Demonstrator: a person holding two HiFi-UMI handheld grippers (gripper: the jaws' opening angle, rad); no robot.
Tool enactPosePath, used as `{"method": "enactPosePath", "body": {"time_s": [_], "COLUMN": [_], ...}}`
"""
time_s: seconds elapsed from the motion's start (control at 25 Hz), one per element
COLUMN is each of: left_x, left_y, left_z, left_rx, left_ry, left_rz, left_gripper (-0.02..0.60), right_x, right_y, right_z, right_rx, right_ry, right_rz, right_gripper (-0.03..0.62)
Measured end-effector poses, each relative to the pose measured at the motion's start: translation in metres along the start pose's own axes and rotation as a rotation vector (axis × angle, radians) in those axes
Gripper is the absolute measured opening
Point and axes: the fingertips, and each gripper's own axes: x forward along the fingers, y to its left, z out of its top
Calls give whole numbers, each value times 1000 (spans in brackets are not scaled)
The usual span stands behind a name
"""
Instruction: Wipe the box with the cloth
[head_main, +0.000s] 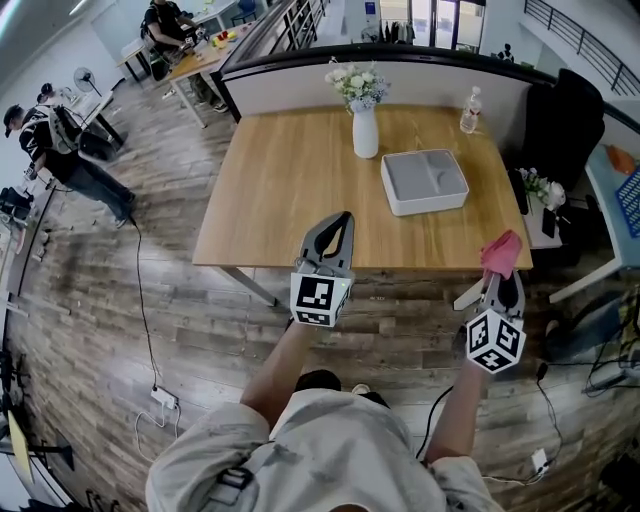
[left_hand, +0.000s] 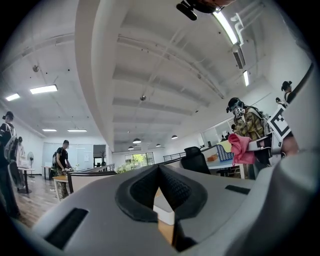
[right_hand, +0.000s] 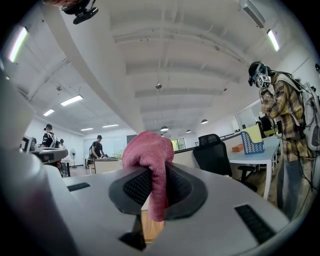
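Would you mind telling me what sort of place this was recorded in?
Most likely an open-plan office: a wooden table backed by a low partition, a black office chair, and a person at another desk farther off.

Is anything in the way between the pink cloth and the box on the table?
Nothing visible. The cloth, clamped in the right gripper, is at the near edge of the table, with only bare wood between it and the box. The vase stands off to the side.
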Motion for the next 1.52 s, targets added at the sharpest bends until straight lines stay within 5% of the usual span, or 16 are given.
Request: {"method": "enactPosePath", "body": {"time_s": [0.64,1.04,1.52], "left_x": [79,157,192], "left_y": [14,60,131], "left_z": [-33,-62,-75], "left_rx": [-58,-97,-110], "left_ry": [-22,17,37], "left_rz": [-1,68,204], "left_gripper": [9,9,10], "right_x": [73,183,290], "right_y": [-20,1,53], "right_z": [-5,-5,-13], "right_rx": [-59,-97,-108], "right_ry": [11,48,75], "right_rz": [-27,41,180], "right_gripper": [63,63,63]}}
